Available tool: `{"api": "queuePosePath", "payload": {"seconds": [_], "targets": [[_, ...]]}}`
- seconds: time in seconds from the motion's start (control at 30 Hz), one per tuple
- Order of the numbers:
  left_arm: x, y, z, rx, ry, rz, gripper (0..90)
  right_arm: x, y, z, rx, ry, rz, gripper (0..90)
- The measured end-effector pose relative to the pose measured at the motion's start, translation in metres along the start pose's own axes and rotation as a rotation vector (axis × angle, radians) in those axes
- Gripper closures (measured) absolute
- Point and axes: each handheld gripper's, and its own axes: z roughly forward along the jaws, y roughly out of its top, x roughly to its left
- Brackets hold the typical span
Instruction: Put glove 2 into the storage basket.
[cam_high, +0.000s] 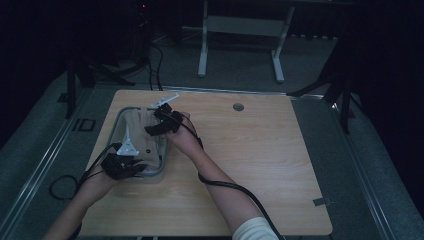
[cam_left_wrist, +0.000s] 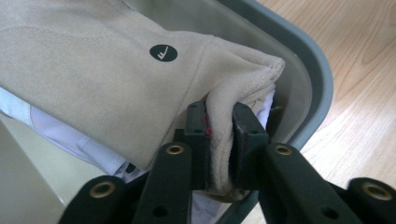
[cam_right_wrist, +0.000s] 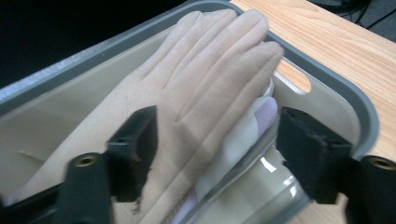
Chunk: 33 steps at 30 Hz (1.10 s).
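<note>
high view: beige glove (cam_high: 136, 126) is lying in the grey tray (cam_high: 119, 121) at the counter's (cam_high: 260, 165) left side, left gripper (cam_high: 131, 165) working at the near cuff end, right gripper (cam_high: 161, 125) hovering at the finger end.

left gripper view: jaws are pinching a fold of the glove's cuff (cam_left_wrist: 219, 135) tight; white cloth (cam_left_wrist: 60, 135) is lying under it.

right gripper view: jaws are standing spread, straddling the glove's fingers (cam_right_wrist: 219, 60), pads not pressing.

judging: soft, light, floppy suede-like fabric, not fragile; it is likely sagging when lifted, so gripping cuff seam or fingertips seems best.
</note>
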Motion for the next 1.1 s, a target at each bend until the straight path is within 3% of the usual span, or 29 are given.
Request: {"api": "queuePosePath", "payload": {"seconds": [0.1, 0.17, 0.23, 0.3, 0.43, 0.47, 0.53, 0.63, 0.8, 0.93, 1.1], "targets": [[0.0, 0.001, -0.005, -0.028, -0.015, -0.023, 63.4, -0.004, -0.001, -0.01, -0.017, 0.043, -0.002, 15.7], [0.001, 0.002, -0.008, -0.058, -0.019, -0.04, 50.8, -0.006, -0.003, -0.017, -0.025, 0.055, 0.011, 15.3], [0.001, 0.004, -0.013, -0.11, -0.02, -0.06, 41.8, -0.005, -0.005, -0.023, -0.016, 0.053, -0.027, 14.3], [0.002, 0.006, -0.019, -0.161, -0.022, -0.086, 32.2, -0.006, -0.009, -0.03, -0.016, 0.06, -0.024, 14.5], [-0.002, 0.011, -0.026, -0.224, -0.052, -0.082, 16.0, -0.007, -0.02, -0.044, -0.052, 0.073, -0.016, 14.6], [-0.004, 0.013, -0.026, -0.235, -0.066, -0.082, 14.6, -0.008, -0.023, -0.047, -0.062, 0.075, -0.018, 14.6], [-0.008, 0.016, -0.026, -0.264, -0.057, -0.082, 14.6, -0.008, -0.028, -0.052, -0.067, 0.07, -0.028, 14.6], [-0.014, 0.021, -0.023, -0.272, -0.051, -0.087, 14.6, -0.009, -0.037, -0.059, -0.066, 0.069, -0.038, 14.5], [-0.029, 0.029, -0.016, -0.275, -0.052, -0.055, 14.6, -0.014, -0.052, -0.071, -0.069, 0.059, -0.034, 14.6], [-0.04, 0.034, -0.01, -0.292, -0.07, -0.04, 14.6, -0.018, -0.065, -0.079, -0.068, 0.058, -0.04, 14.7], [-0.054, 0.042, -0.001, -0.307, -0.127, -0.026, 14.7, -0.023, -0.081, -0.088, -0.061, 0.058, -0.043, 14.7]]}}
